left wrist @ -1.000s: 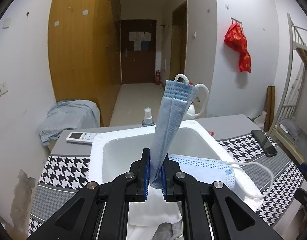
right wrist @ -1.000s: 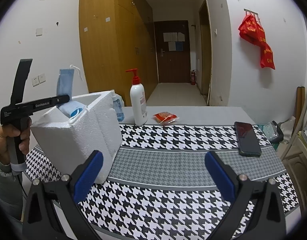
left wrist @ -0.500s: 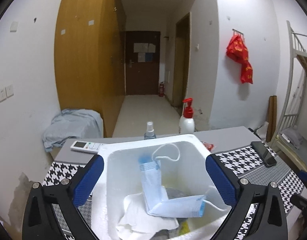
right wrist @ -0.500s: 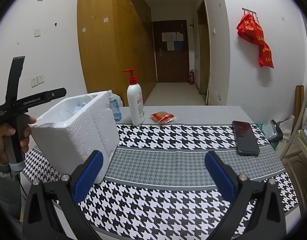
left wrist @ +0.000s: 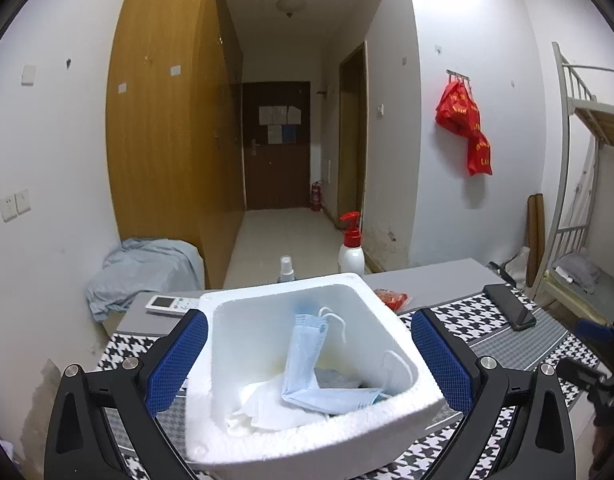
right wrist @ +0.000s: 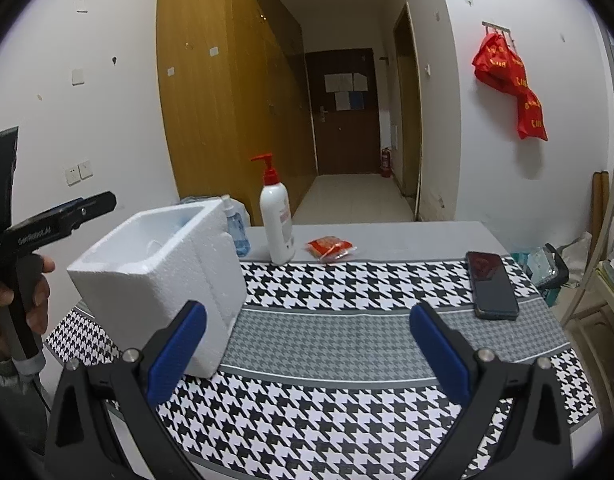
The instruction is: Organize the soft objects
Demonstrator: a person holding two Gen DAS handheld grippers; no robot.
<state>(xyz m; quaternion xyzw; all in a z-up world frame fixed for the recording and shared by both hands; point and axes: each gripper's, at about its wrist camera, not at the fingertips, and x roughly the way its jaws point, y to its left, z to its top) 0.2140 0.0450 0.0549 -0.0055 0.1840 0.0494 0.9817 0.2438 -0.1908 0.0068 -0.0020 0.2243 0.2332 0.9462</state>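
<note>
The left gripper (left wrist: 309,356), marked "GenRobot.AI", hung wide apart and empty over the foam box (left wrist: 391,416) near the table's left edge, where blue face masks (left wrist: 307,356) lay on white tissue (left wrist: 263,404). The right gripper (right wrist: 307,344) gaped empty above bare houndstooth cloth (right wrist: 347,428); a phone (right wrist: 491,284) lay near the right edge.

Foam box (right wrist: 159,276) sits at table's (right wrist: 387,320) left end, masks (left wrist: 307,360) and tissue (left wrist: 263,404) inside. Behind box: spray bottle (right wrist: 235,228), pump bottle (right wrist: 277,220) to its right, then snack packet (right wrist: 331,248). Phone (right wrist: 491,284) far right. Remote (left wrist: 171,304) behind-left of box.
</note>
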